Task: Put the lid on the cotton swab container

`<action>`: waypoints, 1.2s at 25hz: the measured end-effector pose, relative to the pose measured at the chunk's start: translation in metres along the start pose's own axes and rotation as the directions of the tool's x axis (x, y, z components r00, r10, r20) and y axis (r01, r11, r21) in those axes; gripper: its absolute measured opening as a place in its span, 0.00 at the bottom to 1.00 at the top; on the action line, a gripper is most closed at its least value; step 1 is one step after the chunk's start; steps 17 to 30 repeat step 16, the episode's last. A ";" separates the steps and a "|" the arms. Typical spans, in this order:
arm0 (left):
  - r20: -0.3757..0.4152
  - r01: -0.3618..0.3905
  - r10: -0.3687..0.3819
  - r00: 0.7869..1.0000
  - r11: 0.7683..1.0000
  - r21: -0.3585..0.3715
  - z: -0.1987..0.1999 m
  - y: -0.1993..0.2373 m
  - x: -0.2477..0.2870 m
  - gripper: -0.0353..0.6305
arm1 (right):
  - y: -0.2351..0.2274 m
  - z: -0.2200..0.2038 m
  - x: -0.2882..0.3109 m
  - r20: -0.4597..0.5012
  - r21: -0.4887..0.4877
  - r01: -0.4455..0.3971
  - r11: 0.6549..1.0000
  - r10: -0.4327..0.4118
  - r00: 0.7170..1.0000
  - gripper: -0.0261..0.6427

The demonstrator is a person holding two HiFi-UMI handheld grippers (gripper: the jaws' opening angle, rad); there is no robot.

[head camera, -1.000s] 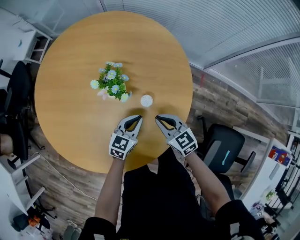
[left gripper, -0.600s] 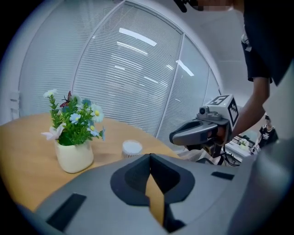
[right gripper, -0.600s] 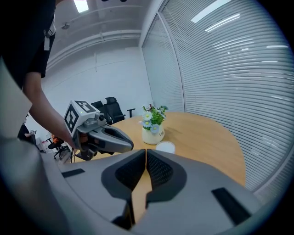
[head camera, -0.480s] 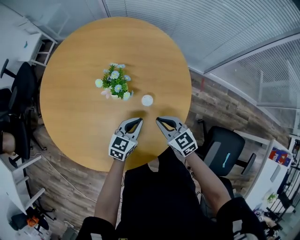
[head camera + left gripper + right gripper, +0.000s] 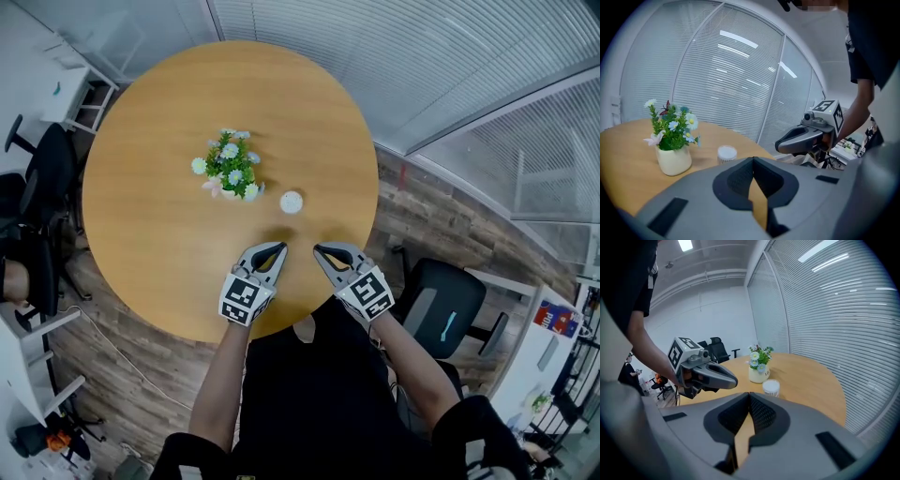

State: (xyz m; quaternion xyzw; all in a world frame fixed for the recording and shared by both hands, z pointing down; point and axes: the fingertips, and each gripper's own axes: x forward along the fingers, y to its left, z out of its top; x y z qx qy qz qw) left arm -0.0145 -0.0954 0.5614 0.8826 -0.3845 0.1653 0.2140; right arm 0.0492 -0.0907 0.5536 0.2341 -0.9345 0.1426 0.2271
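Observation:
A small round white cotton swab container stands on the round wooden table, right of a flower pot. Its top looks white; whether a lid is on it I cannot tell. No separate lid shows in any view. My left gripper and right gripper hover side by side over the table's near edge, short of the container. Both are shut with nothing between the jaws. In the left gripper view the container sits beyond my shut left gripper. In the right gripper view the container lies ahead of the right gripper.
A cream pot of small flowers stands left of the container. Black office chairs stand on the wooden floor beside the table, and white shelves stand at the left. A glass wall with blinds curves behind the table.
Both grippers have drawn back a little from the container toward the person, staying shut and side by side. The container and the flower pot have not moved.

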 end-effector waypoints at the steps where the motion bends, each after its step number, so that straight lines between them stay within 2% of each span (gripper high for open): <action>1: 0.001 -0.001 0.001 1.000 1.000 0.002 0.000 -0.001 -0.001 0.06 | 0.001 0.000 -0.001 0.000 -0.001 0.001 1.000 -0.001 1.000 0.05; 12: -0.009 -0.005 0.005 1.000 1.000 -0.024 -0.006 -0.014 -0.009 0.06 | 0.006 0.006 -0.007 0.016 -0.015 0.002 1.000 -0.001 1.000 0.05; 30: -0.002 -0.007 0.007 1.000 1.000 -0.023 -0.005 -0.014 -0.006 0.06 | 0.002 0.006 -0.008 0.018 -0.014 0.005 1.000 -0.005 1.000 0.05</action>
